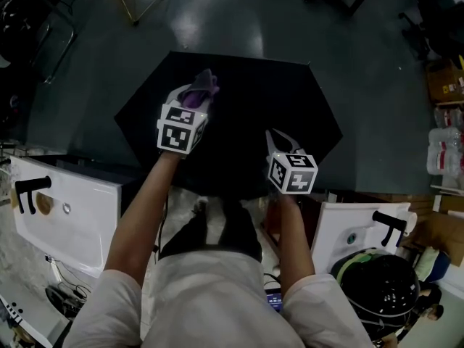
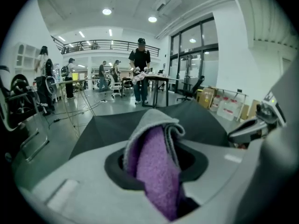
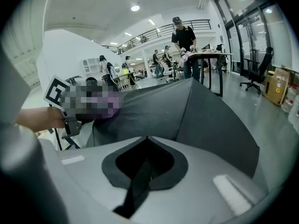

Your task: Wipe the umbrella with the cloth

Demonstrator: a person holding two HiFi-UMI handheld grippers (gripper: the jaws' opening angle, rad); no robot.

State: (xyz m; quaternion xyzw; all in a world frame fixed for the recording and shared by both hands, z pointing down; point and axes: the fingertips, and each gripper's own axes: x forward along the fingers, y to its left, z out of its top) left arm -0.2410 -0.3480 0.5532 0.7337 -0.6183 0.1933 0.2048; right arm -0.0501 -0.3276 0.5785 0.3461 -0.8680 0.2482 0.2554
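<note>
A black umbrella [image 1: 239, 114] stands open on the dark floor, its canopy facing up at me. My left gripper [image 1: 194, 94] is over the canopy's far left part and is shut on a folded purple cloth [image 1: 203, 84]. The left gripper view shows the cloth [image 2: 159, 167] bulging out between the jaws, with the umbrella [image 2: 205, 118] beyond. My right gripper [image 1: 274, 140] is over the canopy's near right part. Its jaws are closed on a black strip [image 3: 140, 176] of the umbrella [image 3: 187, 111].
White basins stand near me on the left [image 1: 65, 209] and on the right [image 1: 348, 230]. A black helmet [image 1: 380, 285] lies by the right one. Cardboard boxes [image 1: 444, 78] line the right side. A person [image 2: 140, 69] stands at a far table [image 3: 210, 55].
</note>
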